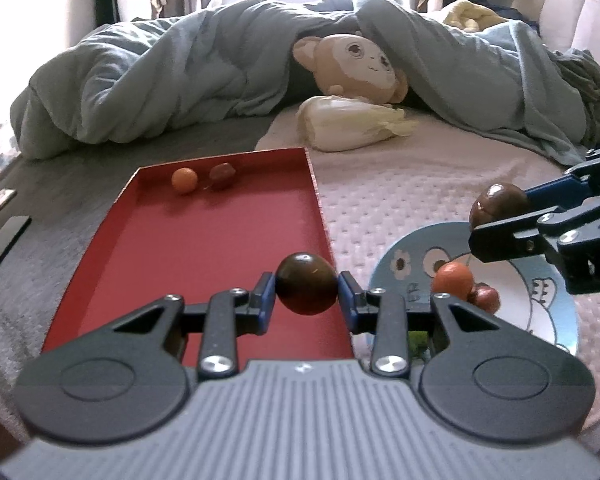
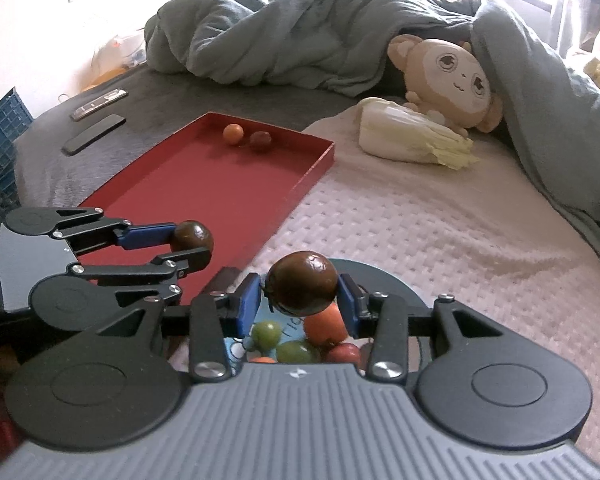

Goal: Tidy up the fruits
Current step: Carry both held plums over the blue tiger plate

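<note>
My left gripper [image 1: 306, 290] is shut on a dark brown round fruit [image 1: 306, 284], held above the near right corner of the red tray [image 1: 204, 240]. My right gripper [image 2: 298, 302] is shut on a second dark brown fruit [image 2: 302, 282], above the blue cartoon plate [image 1: 512, 308]. Several fruits lie on that plate: orange [image 2: 326, 326], green [image 2: 266, 332] and red [image 2: 344, 354]. An orange fruit [image 1: 184, 180] and a dark red fruit [image 1: 221, 176] rest at the tray's far end. In the right wrist view the left gripper [image 2: 194, 250] shows with its fruit [image 2: 191, 236] over the tray.
All of this lies on a bed with a pale knitted cover [image 2: 440, 240]. A napa cabbage [image 1: 348, 128] and a plush toy [image 1: 360, 64] lie behind, under a grey-blue duvet [image 1: 160, 80]. Two flat dark devices [image 2: 94, 134] sit left of the tray; a blue crate [image 2: 4, 136] stands at the bed's left edge.
</note>
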`<state>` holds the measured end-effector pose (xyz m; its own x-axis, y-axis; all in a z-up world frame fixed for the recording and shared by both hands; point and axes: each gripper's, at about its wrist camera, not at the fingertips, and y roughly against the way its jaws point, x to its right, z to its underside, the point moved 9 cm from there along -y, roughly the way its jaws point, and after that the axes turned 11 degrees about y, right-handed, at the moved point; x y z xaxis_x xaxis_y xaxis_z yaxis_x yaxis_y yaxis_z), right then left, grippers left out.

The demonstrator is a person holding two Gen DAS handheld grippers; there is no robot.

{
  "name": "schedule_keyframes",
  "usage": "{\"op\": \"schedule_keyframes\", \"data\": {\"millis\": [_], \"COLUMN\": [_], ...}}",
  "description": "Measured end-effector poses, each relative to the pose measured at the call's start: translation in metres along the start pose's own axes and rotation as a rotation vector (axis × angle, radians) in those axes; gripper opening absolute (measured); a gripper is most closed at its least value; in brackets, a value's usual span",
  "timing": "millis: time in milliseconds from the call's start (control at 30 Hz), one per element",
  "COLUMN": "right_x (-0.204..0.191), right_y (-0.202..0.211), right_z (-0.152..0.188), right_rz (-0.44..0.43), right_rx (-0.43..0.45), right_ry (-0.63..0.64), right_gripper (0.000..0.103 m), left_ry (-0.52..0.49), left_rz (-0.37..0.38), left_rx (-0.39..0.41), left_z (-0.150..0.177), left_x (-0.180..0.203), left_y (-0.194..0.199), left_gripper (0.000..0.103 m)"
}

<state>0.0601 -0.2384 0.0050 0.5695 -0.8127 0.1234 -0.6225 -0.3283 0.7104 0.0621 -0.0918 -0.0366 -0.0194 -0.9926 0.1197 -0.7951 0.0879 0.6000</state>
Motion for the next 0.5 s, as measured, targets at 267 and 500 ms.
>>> {"op": "schedule_keyframes", "data": {"millis": [267, 500], "right_x": [0.011, 0.021], "right_y": [0.011, 0.018], "right_z": [0.011, 0.021], "right_rz": [0.017, 0.030], "right_rx": [0.002, -0.003], "right_ry": [-0.017, -0.032], "right_gripper": [0.048, 0.048], "left_ry": [-0.024, -0.047], "left_rz": [0.021, 0.041], "left_rx": [0.000, 0.001], "left_z": [0.002, 0.006], "left_x": [0.017, 0.031], "left_y": [0.005, 0.010], "left_gripper": [0.037, 0.037]}}
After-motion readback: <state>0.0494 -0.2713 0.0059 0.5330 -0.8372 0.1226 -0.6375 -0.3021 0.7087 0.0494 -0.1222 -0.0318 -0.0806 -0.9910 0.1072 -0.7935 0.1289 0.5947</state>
